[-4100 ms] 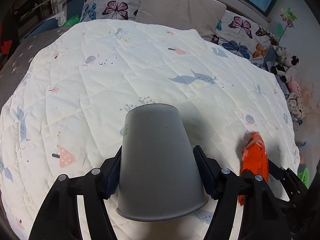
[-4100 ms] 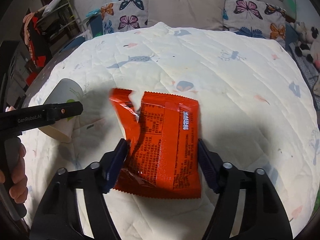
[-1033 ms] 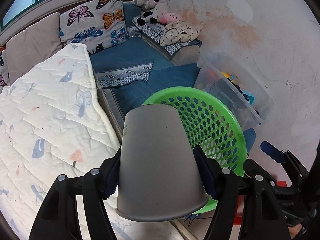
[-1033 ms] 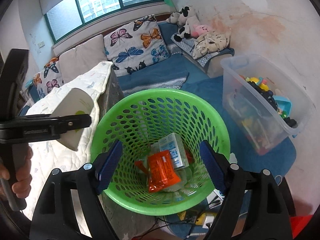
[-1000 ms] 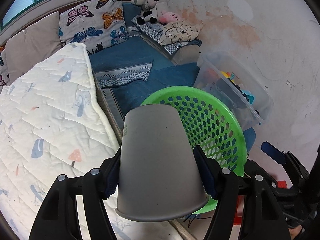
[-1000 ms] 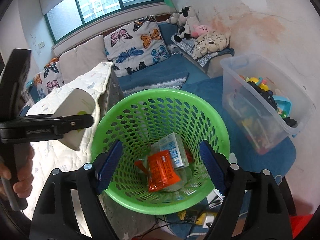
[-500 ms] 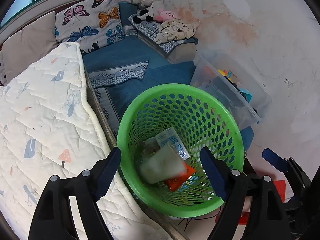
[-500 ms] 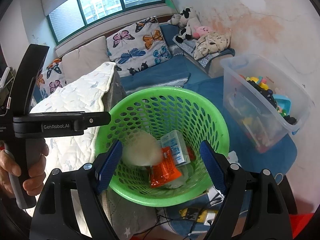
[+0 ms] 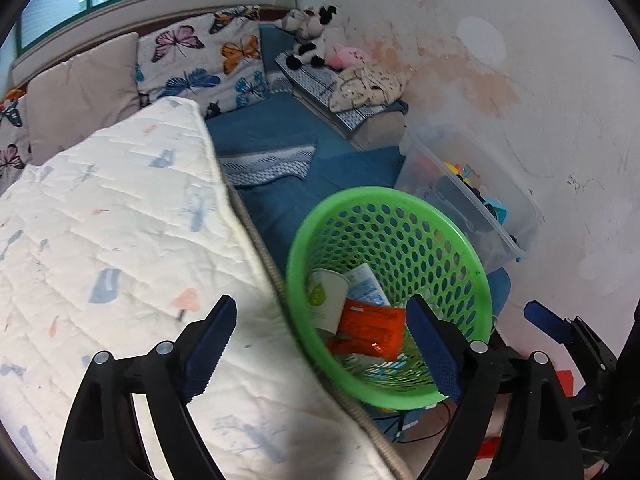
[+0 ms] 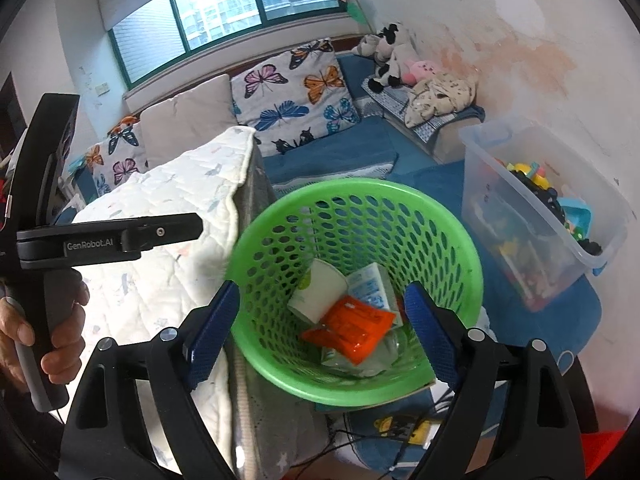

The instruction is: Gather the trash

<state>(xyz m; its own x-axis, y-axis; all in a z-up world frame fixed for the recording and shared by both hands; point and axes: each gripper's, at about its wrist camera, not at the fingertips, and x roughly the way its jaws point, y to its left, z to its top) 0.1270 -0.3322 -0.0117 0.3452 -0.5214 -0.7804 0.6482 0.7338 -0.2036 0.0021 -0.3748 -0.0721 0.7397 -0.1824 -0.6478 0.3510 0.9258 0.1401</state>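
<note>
A green perforated basket stands on the floor beside the bed; it also shows in the right wrist view. Inside lie a white paper cup, an orange snack wrapper and a white-blue packet. My left gripper is open and empty, over the bed edge and the basket's near rim. My right gripper is open and empty above the basket. The left gripper's body shows in the right wrist view at left.
The bed with a white quilted cover is left of the basket. A clear plastic box of toys stands to the right by the stained wall. Blue mats, butterfly pillows and plush toys lie behind. Cables lie on the floor below the basket.
The left gripper opened and dropped the paper cup, which now lies in the basket. The left gripper has shifted left toward the bed. The right gripper stays open above the basket.
</note>
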